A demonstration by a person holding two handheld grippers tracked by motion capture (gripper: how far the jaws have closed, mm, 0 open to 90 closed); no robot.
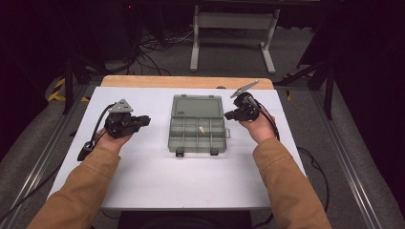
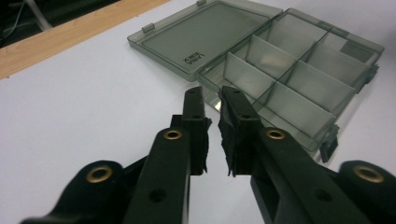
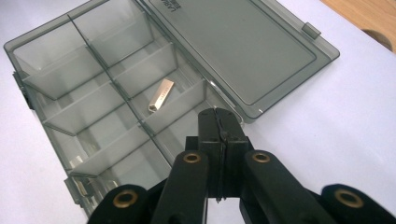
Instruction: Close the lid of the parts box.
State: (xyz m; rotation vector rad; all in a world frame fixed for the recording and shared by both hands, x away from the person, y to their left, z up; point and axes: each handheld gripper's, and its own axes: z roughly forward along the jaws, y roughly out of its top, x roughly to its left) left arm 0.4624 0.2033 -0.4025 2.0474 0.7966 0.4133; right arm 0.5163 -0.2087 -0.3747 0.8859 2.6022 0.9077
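Indoors, white table (image 1: 143,176), grey carpet (image 1: 229,57), dark room

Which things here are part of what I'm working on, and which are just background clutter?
In the job:
- open compartment box, lid laid back flat
- small metal USB stick lying in one compartment
- left gripper, empty
- right gripper, shut, empty

Just lying about:
- white table top
- wooden board at the far edge
- cables on the floor
- stand legs beyond
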